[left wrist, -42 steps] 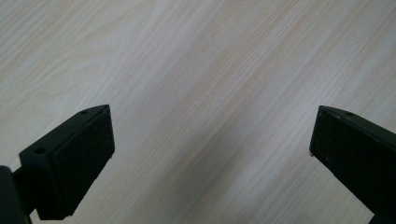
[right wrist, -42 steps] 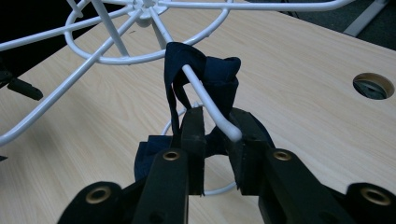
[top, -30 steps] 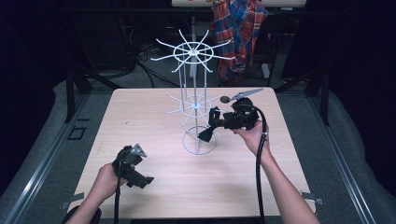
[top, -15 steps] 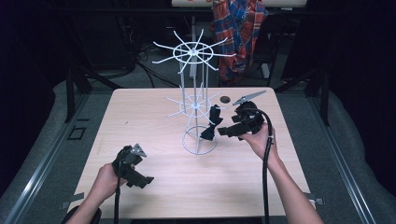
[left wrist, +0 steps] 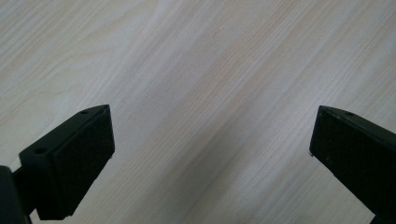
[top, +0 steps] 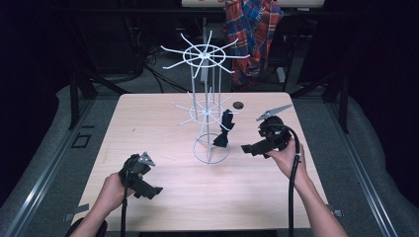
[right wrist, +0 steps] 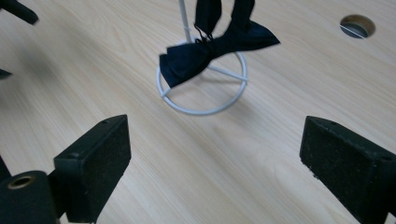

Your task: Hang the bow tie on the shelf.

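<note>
A dark bow tie (top: 224, 129) hangs from a lower arm of the white wire rack (top: 207, 106) at the middle of the counter (top: 148, 123), over the rack's ring base. The right tool (top: 247, 148), just beside it, has just been opening its jaws, with nothing between them. The left tool (top: 154, 191), near the counter's front edge, stands wide open and holds nothing.

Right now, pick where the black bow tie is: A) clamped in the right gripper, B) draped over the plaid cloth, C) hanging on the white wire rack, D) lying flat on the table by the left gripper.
C: the black bow tie hangs from the white wire rack, apart from the right gripper, whose jaws stand open with nothing between them.
</note>
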`<state>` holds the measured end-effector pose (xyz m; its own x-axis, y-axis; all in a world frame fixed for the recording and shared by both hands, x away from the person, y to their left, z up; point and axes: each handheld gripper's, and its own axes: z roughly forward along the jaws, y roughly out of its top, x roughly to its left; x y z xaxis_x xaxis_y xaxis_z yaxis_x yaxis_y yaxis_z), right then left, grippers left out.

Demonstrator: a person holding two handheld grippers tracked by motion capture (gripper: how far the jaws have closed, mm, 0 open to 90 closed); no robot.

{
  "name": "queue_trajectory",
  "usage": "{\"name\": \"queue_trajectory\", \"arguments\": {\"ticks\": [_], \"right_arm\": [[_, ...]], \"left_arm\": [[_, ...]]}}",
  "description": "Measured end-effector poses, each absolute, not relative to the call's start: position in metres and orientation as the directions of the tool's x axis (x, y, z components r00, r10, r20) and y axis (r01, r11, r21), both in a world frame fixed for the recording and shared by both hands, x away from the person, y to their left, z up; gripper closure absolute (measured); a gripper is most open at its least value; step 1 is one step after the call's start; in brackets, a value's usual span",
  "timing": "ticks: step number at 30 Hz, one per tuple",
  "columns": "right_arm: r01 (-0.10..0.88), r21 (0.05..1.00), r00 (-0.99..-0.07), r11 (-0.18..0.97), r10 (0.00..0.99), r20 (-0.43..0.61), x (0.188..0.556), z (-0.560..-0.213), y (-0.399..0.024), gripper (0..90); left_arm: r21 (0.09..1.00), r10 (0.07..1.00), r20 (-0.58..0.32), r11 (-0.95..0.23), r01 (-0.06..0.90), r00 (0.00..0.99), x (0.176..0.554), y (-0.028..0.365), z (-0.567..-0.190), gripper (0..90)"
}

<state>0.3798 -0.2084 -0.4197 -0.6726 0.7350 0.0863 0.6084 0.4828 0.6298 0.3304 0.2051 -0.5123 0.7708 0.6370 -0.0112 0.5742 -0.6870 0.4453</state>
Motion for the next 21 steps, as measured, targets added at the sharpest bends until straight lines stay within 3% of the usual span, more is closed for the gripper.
{"name": "queue_trajectory", "arguments": {"ticks": [6, 21], "right_arm": [[0.615, 0.6, -0.664, 0.512, 0.747, 0.043, 0.371, -0.427, -0.213, 3.7], [0.682, 0.514, -0.638, 0.52, 0.767, 0.071, 0.347, -0.454, -0.234, 2.2]], "left_arm": [[0.439, 0.637, -0.012, -0.689, 0.576, 0.771, 0.331, 0.205, -0.513, 0.0], [0.442, 0.636, -0.003, -0.691, 0.572, 0.771, 0.33, 0.205, -0.513, 0.0]]}}
